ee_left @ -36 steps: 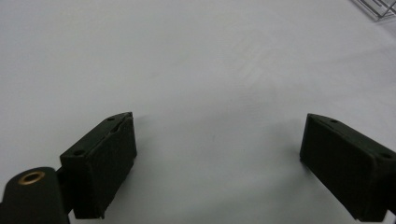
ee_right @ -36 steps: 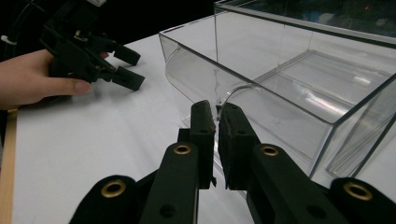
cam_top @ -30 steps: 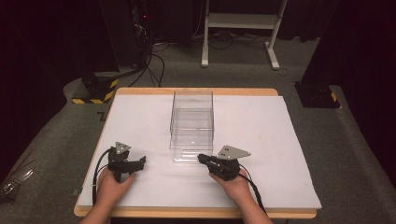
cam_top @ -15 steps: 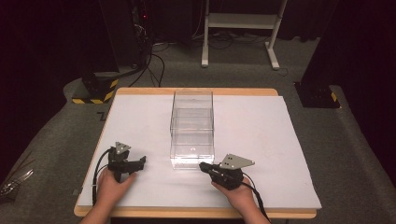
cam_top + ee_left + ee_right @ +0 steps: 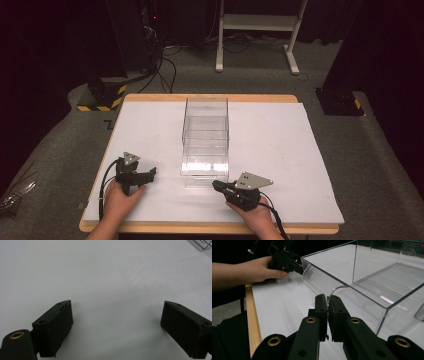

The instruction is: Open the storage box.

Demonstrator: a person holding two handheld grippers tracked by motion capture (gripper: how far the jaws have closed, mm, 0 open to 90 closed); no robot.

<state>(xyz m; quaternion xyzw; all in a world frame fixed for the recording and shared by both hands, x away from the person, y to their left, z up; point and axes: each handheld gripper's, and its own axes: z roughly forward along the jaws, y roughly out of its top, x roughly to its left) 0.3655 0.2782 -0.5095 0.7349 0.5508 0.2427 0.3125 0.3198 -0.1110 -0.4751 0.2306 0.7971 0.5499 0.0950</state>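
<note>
White sheet (image 5: 280, 150) covers wooden table (image 5: 210, 98). Grey carpet (image 5: 60, 150) around. Yellow-black striped base (image 5: 102, 96) far left; white stand (image 5: 260, 22) far centre, cables (image 5: 167, 65) beside it.

A clear plastic drawer unit (image 5: 205, 141) stands upright mid-table, its long axis running away from the person. Its bottom drawer (image 5: 352, 293) is pulled out toward the near edge, open-topped and empty, its front wall bearing a curved finger notch at the rim
</note>
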